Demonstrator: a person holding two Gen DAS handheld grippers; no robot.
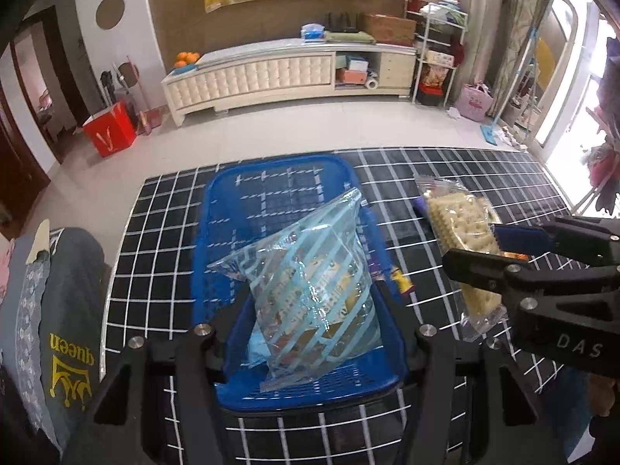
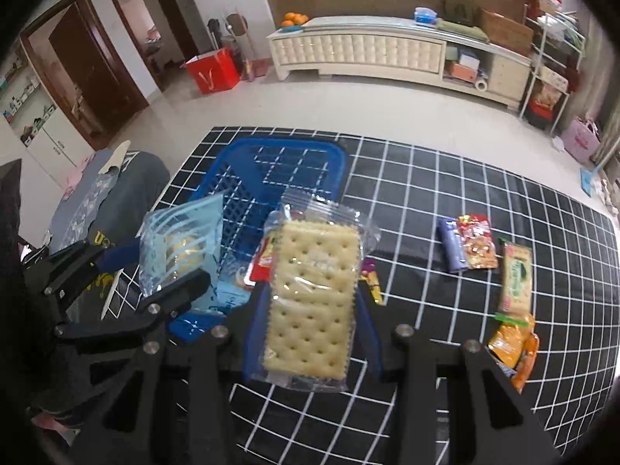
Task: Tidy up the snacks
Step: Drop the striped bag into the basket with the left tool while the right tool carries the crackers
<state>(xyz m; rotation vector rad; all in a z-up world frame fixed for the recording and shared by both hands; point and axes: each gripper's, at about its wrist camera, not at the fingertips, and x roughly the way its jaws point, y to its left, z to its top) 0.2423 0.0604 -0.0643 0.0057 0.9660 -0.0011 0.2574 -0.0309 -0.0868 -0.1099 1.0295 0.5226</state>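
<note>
A blue plastic basket (image 1: 271,178) stands on the black grid-patterned table (image 1: 155,232); it also shows in the right wrist view (image 2: 248,155). My left gripper (image 1: 310,333) is shut on a clear blue-striped snack bag (image 1: 310,290) and holds it over the basket's near end. The bag shows in the right wrist view (image 2: 182,244), as does the left gripper (image 2: 155,271). My right gripper (image 2: 310,325) is shut on a clear pack of crackers (image 2: 314,302), held to the right of the basket. The pack (image 1: 461,228) and the right gripper (image 1: 488,244) show in the left wrist view.
Several loose snack packets lie on the table to the right: a purple and red pair (image 2: 469,248), a green-labelled cracker pack (image 2: 515,279), orange packets (image 2: 515,345). A small yellow-purple packet (image 2: 372,283) lies beside the basket. A grey garment (image 1: 69,310) hangs at the table's left.
</note>
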